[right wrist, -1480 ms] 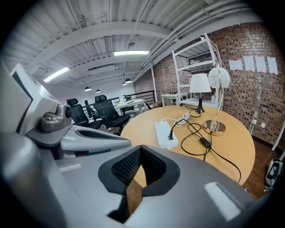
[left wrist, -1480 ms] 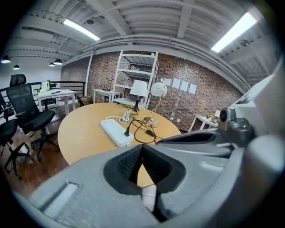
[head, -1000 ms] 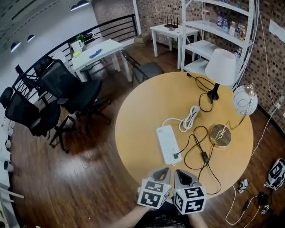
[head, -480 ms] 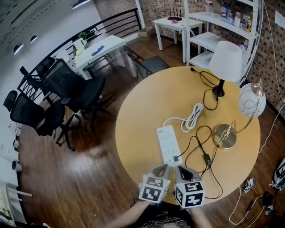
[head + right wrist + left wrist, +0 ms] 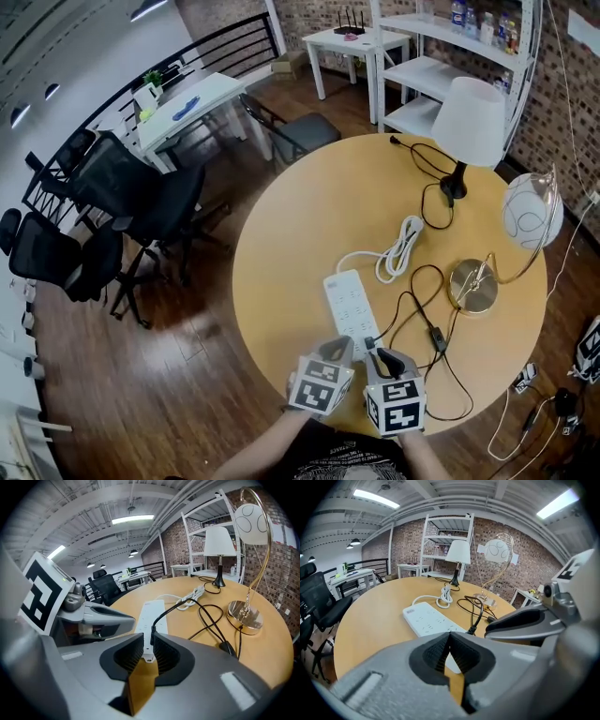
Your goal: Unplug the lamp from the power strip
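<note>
A white power strip (image 5: 348, 303) (image 5: 425, 618) (image 5: 151, 612) lies on the round wooden table (image 5: 291, 225). One black plug (image 5: 371, 341) (image 5: 471, 631) (image 5: 152, 631) sits in its near end. Its black cord runs through an inline switch (image 5: 439, 341) to the gold lamp base (image 5: 472, 286) (image 5: 243, 614) with a globe shade (image 5: 532, 212). My right gripper (image 5: 379, 356) (image 5: 149, 638) is open; its jaws have just been opening, and the plug stands in the gap, not pressed. Just left of it, my left gripper (image 5: 341, 350) (image 5: 450, 637) is shut on nothing, over the strip's near end.
A white-shade lamp (image 5: 468, 120) stands at the table's far side, its own cord loose on the top. The strip's coiled white cable (image 5: 398, 247) lies past the strip. Black office chairs (image 5: 141, 202) and white shelving (image 5: 441, 56) surround the table.
Both grippers have moved forward and down, toward the near end of the power strip. The right one now has its tips at the black plug.
</note>
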Demonstrator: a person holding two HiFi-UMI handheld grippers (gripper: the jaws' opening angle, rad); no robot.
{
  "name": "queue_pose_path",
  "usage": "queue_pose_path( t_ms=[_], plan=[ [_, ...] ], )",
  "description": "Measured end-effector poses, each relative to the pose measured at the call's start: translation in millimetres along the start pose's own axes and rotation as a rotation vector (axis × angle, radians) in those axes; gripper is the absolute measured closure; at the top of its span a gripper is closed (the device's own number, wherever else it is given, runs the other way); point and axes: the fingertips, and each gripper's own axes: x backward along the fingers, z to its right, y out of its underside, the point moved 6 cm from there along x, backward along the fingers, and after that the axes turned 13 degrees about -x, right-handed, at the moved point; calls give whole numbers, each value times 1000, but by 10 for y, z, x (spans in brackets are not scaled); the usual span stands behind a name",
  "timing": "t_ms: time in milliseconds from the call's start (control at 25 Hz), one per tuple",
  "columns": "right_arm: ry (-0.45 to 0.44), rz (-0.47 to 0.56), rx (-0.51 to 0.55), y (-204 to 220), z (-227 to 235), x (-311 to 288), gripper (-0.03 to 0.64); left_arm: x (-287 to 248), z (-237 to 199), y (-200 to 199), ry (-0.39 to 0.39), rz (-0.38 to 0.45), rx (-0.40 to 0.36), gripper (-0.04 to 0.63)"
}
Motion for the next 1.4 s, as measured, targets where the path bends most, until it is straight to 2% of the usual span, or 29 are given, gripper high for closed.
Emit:
queue_pose_path(
  t_ms=[200,440,920,1400],
  plan=[
    [55,-12,-10,15,50,-95,546,-173,-73,18,60,-18,-55,592],
    [80,-31,-14,4,56,-215,531,-282,-104,33,121,-31,-106,592],
    [131,-33,-9,-42,56,-438,523,-426,-164,85,168,-68,-146,592],
    [168,-40,-10,-9,56,-492,552,-436,-159,45,176,-102,-175,592]
  ],
)
